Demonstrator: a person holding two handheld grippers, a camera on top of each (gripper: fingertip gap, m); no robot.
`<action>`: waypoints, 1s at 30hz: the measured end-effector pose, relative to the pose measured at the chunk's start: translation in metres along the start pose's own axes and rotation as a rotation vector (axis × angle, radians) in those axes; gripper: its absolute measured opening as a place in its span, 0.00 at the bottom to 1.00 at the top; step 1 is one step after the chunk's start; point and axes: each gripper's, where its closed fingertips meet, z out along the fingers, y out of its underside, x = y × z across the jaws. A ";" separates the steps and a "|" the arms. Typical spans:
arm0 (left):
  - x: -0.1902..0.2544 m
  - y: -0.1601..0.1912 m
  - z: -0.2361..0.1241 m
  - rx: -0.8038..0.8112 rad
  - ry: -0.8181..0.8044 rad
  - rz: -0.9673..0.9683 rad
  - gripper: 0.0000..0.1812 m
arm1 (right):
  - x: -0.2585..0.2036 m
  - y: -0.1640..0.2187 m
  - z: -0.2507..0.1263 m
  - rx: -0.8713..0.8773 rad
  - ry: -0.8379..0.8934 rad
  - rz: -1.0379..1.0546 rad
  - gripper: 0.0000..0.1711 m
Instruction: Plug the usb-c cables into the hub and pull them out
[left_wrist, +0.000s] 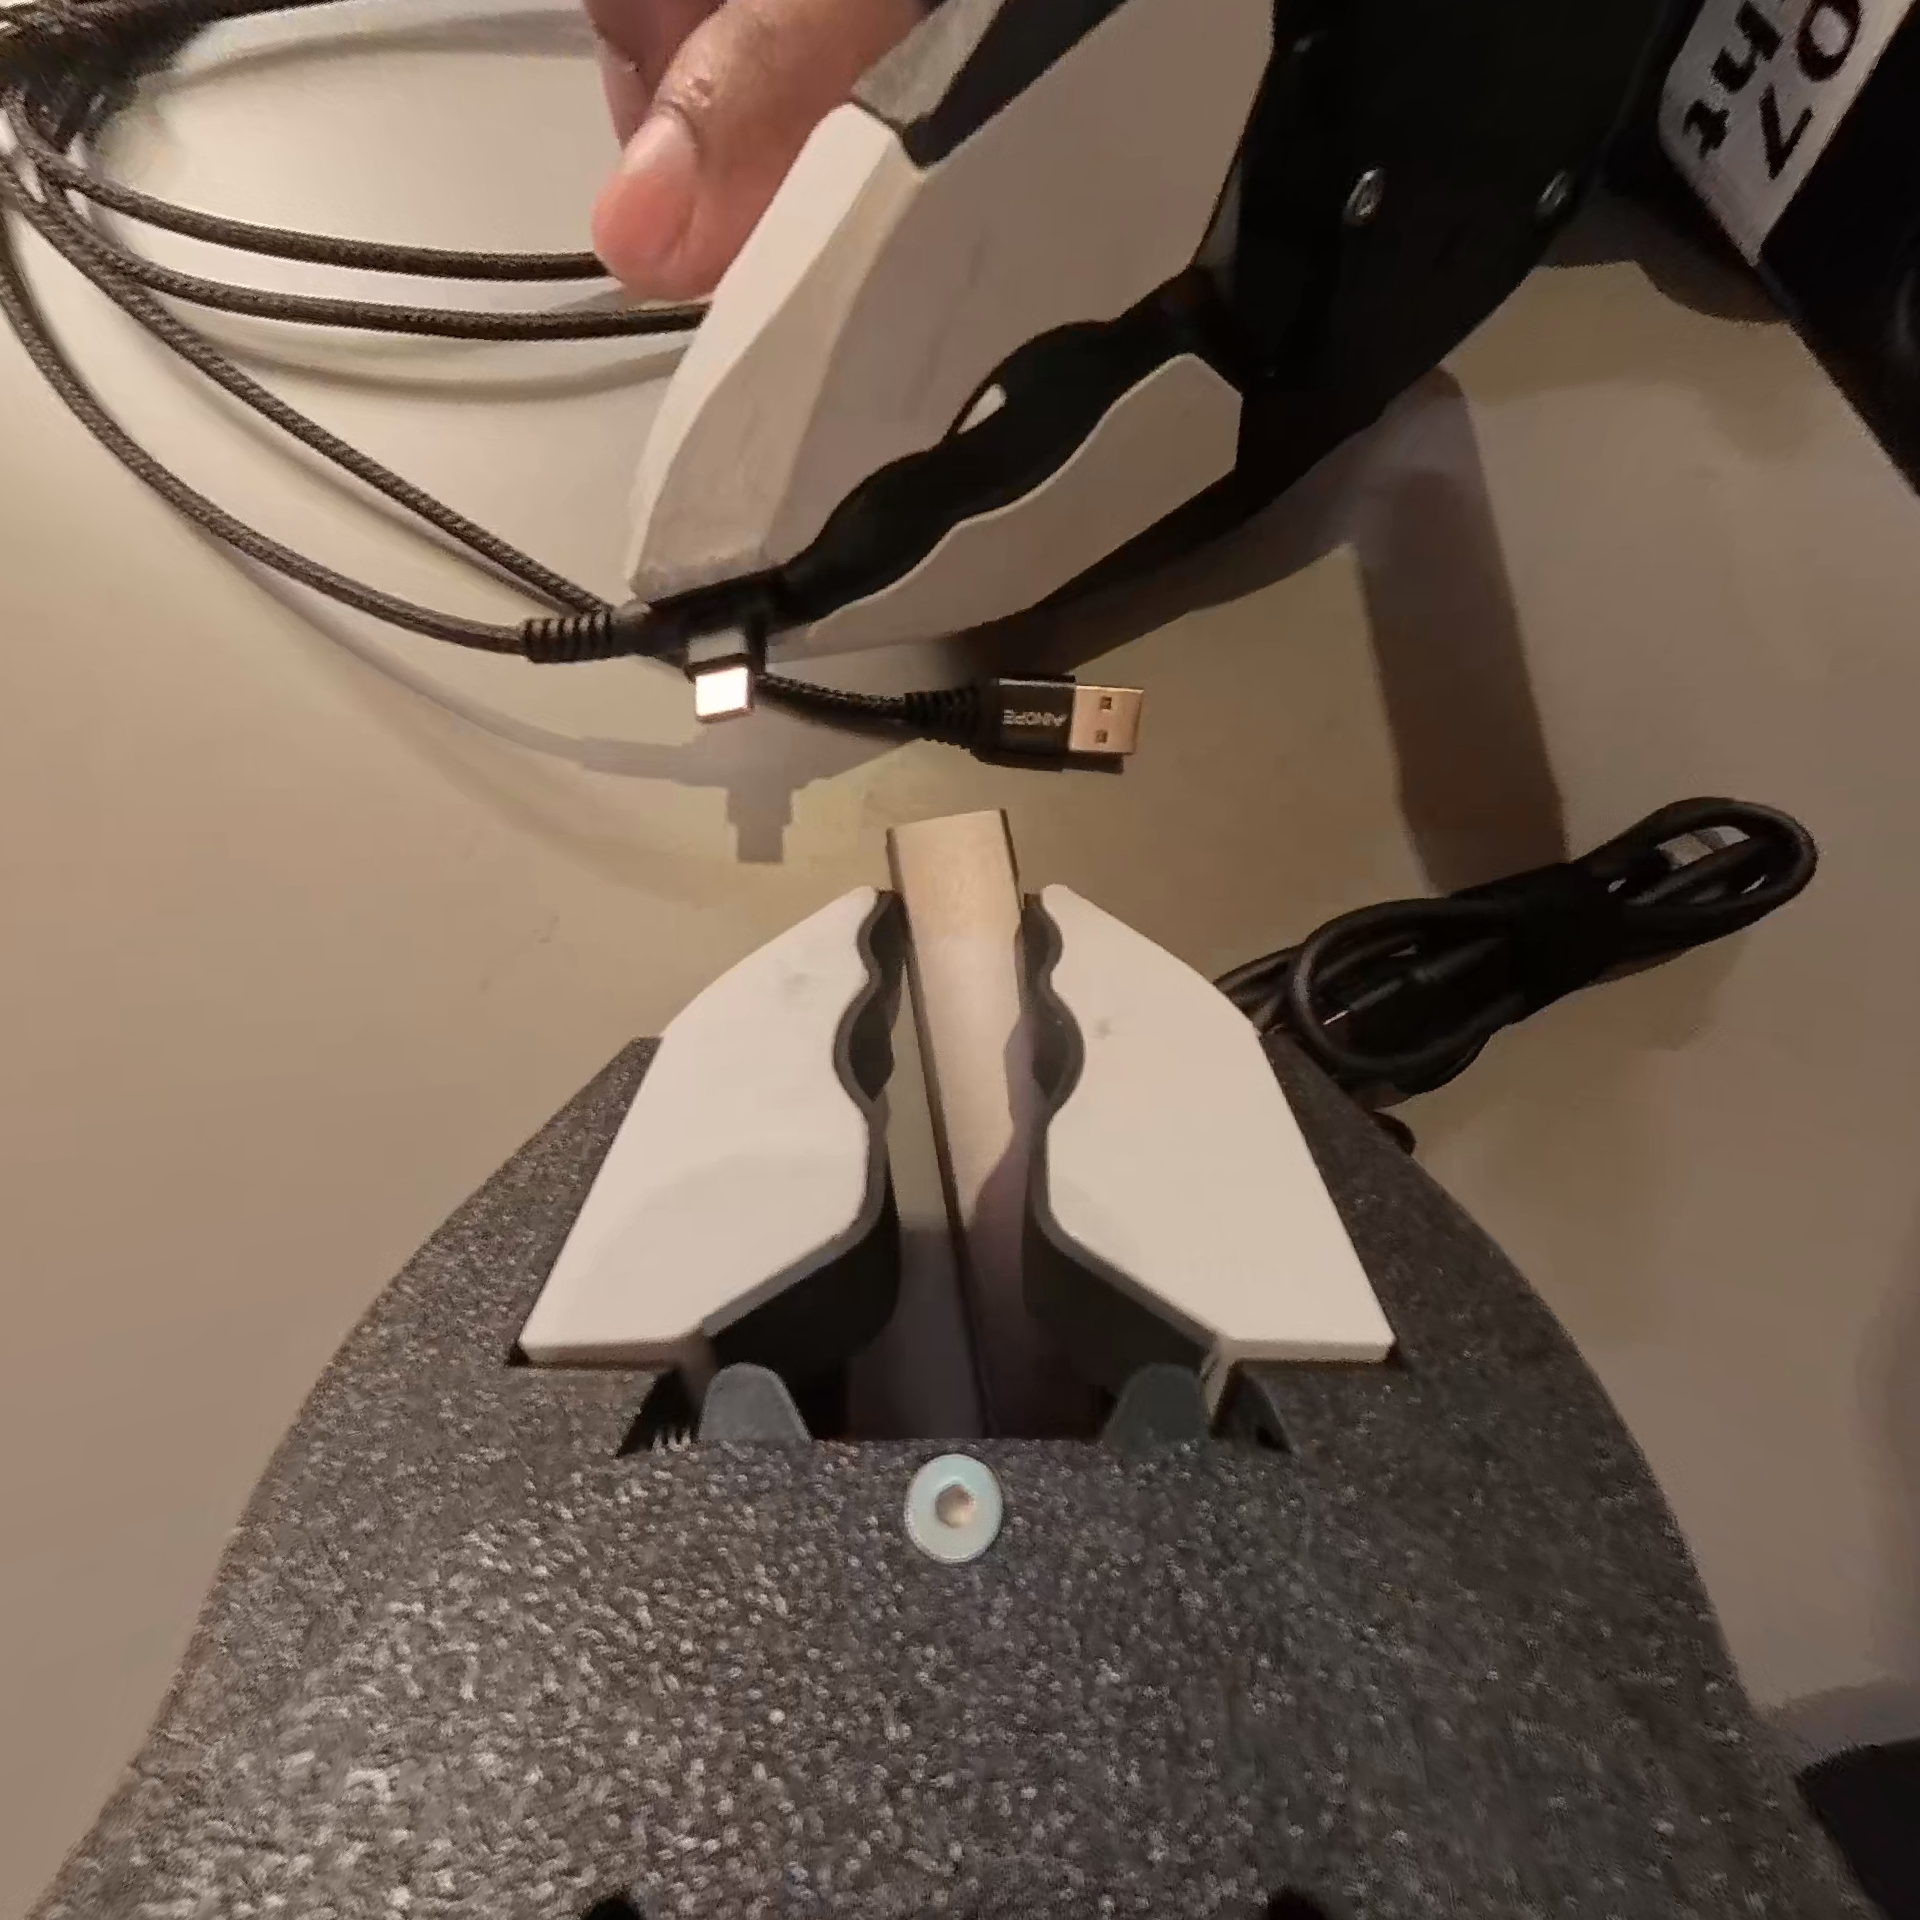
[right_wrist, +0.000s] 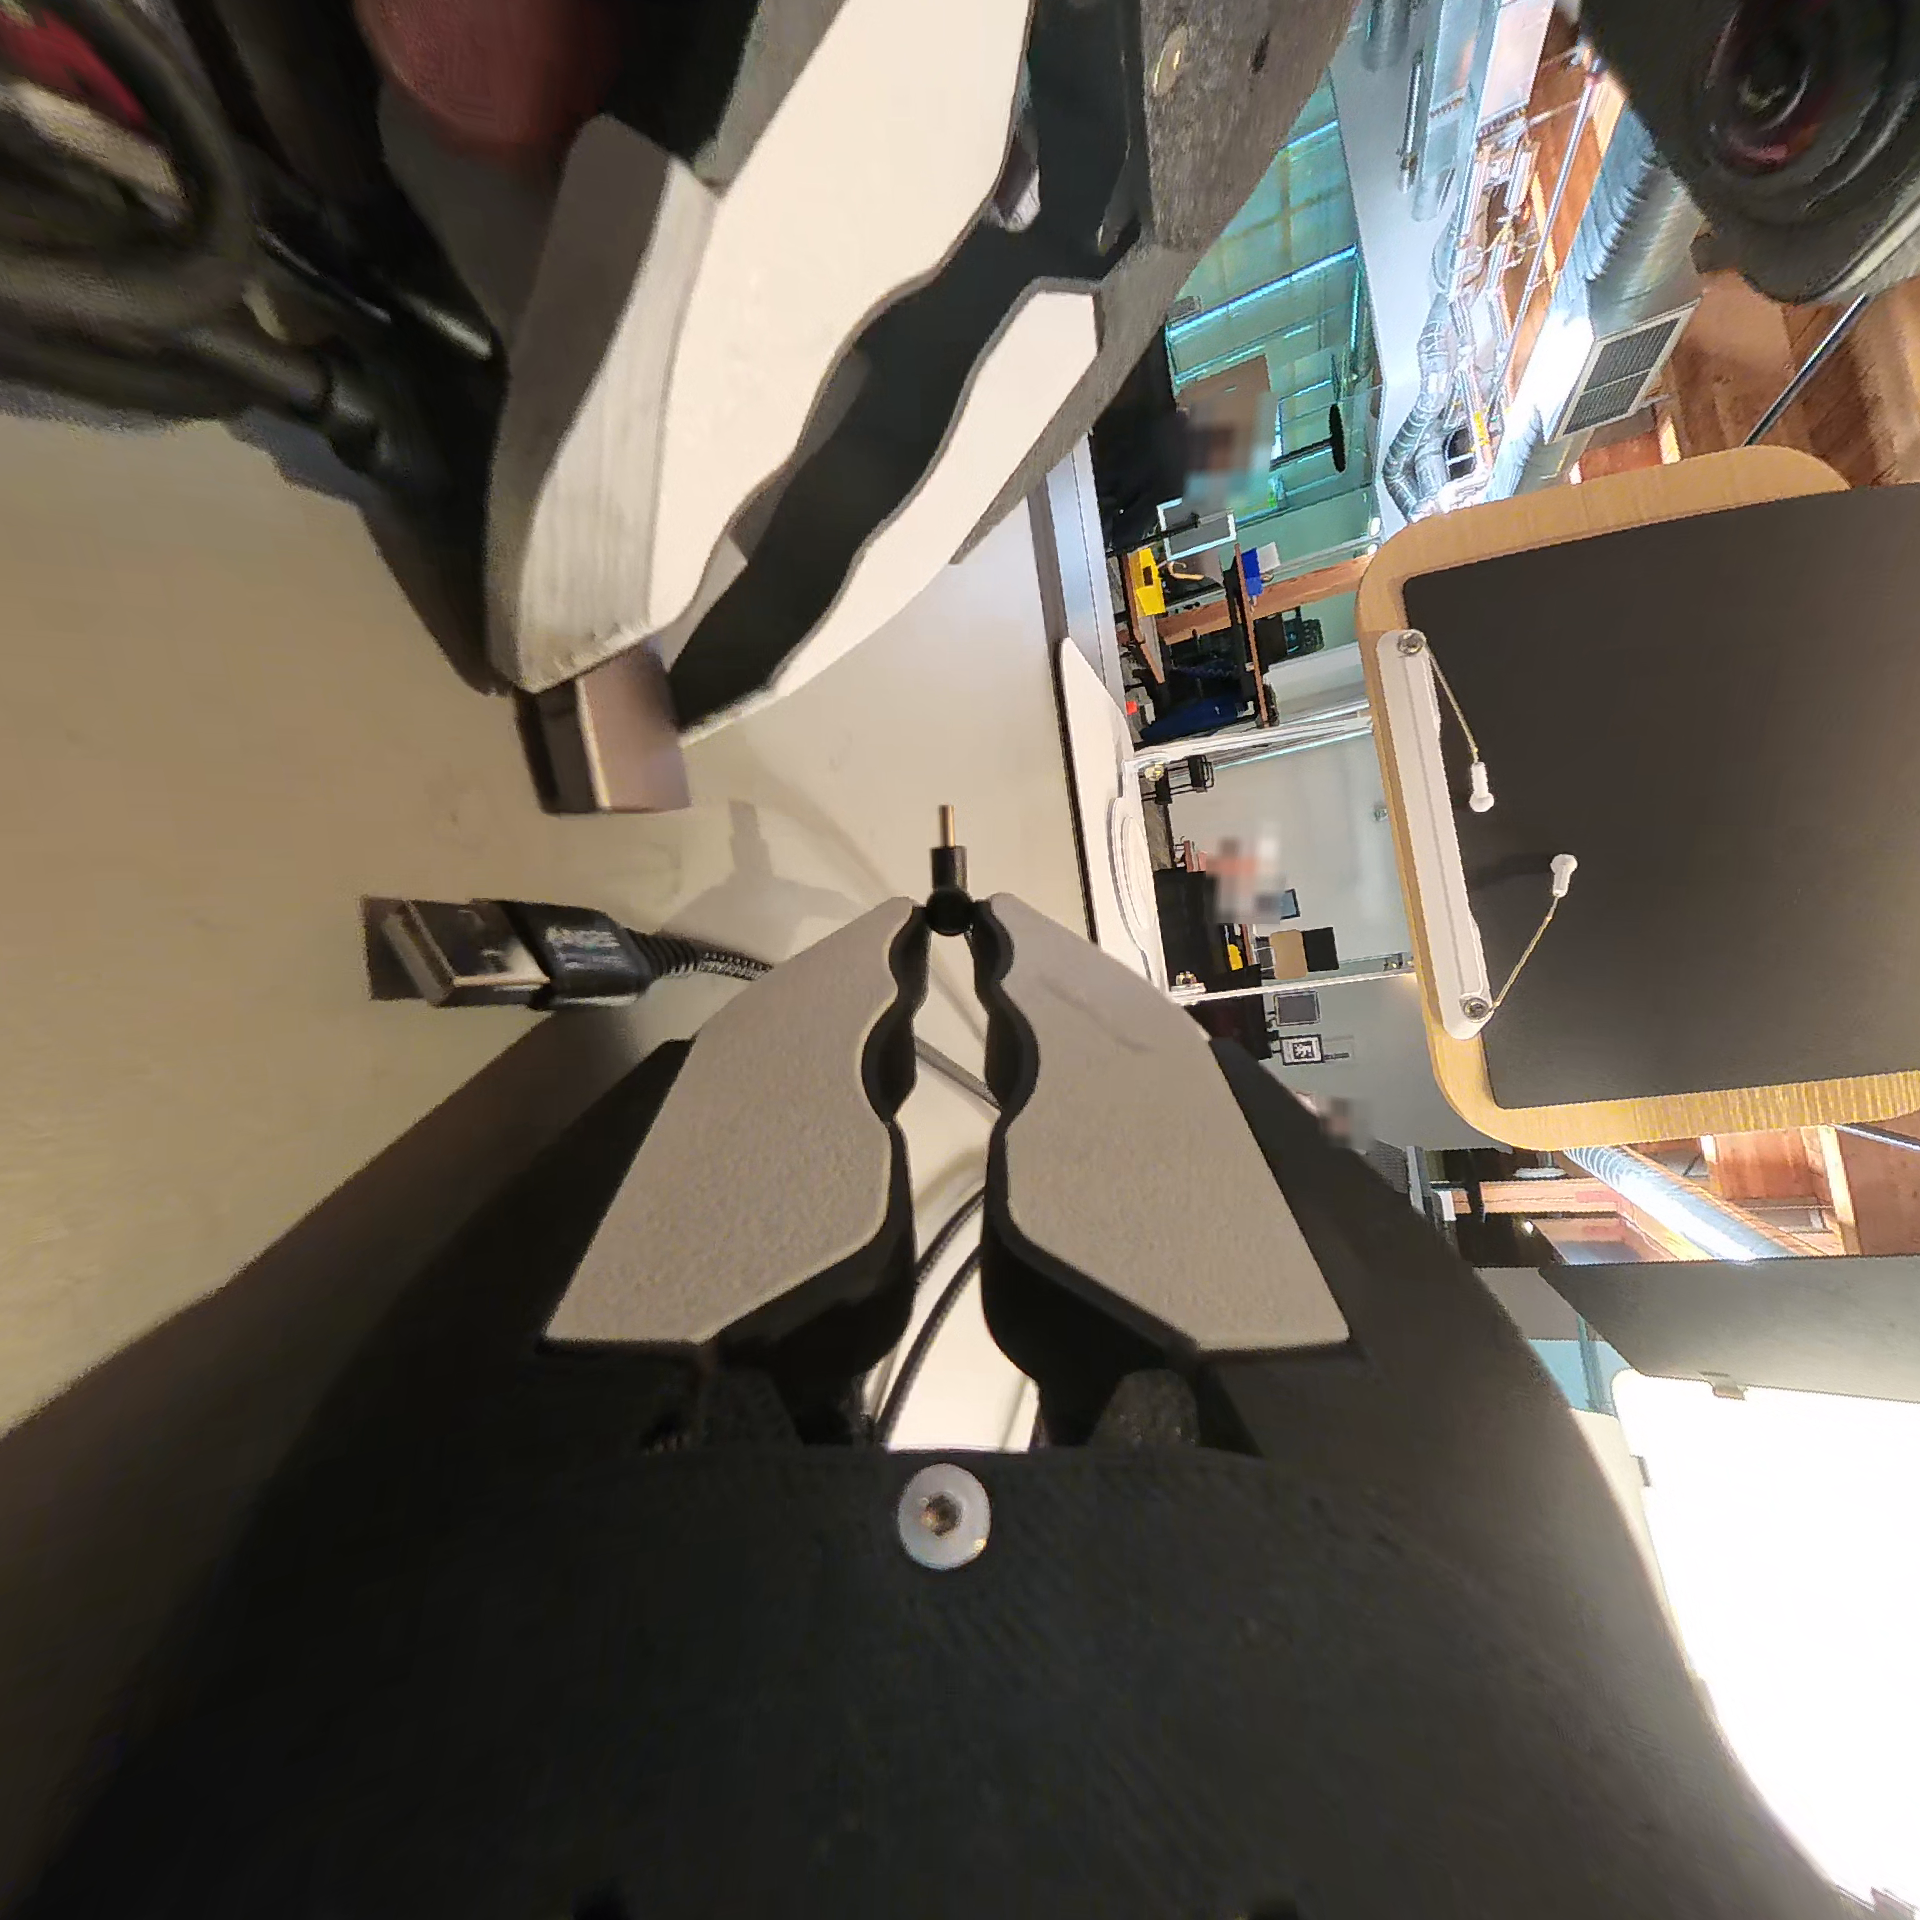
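In the left wrist view, braided cables (left_wrist: 208, 343) loop across the table (left_wrist: 260, 935) from 9 to 11 o'clock. The right gripper (left_wrist: 727, 613), coming in from 1 o'clock, pinches a USB-C plug (left_wrist: 724, 694) by its housing, metal tip free and pointing toward the hub (left_wrist: 956, 935). A USB-A plug (left_wrist: 1060, 722) lies flat just right of it. The left gripper (left_wrist: 956, 904) at 6 o'clock clamps the hub, a slim metal bar standing on edge, its end poking past the tips. A black cord bundle (left_wrist: 1538, 956) sits at 3 o'clock.

The hub looks rigid, light and smooth, so it could slip if pushed; a firm hold along its flat sides seems right. The cable is limp, so only the stiff plug housing can steer the tip
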 end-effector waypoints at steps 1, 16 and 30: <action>0.003 0.001 0.000 0.002 0.025 0.005 0.13 | 0.000 -0.001 0.000 0.001 0.002 -0.007 0.05; 0.002 -0.012 -0.043 0.302 0.166 -0.052 0.00 | -0.003 -0.022 -0.006 0.023 0.046 -0.229 0.05; 0.006 0.021 -0.022 -0.069 0.002 0.027 0.26 | -0.005 -0.020 -0.003 0.013 0.035 -0.201 0.04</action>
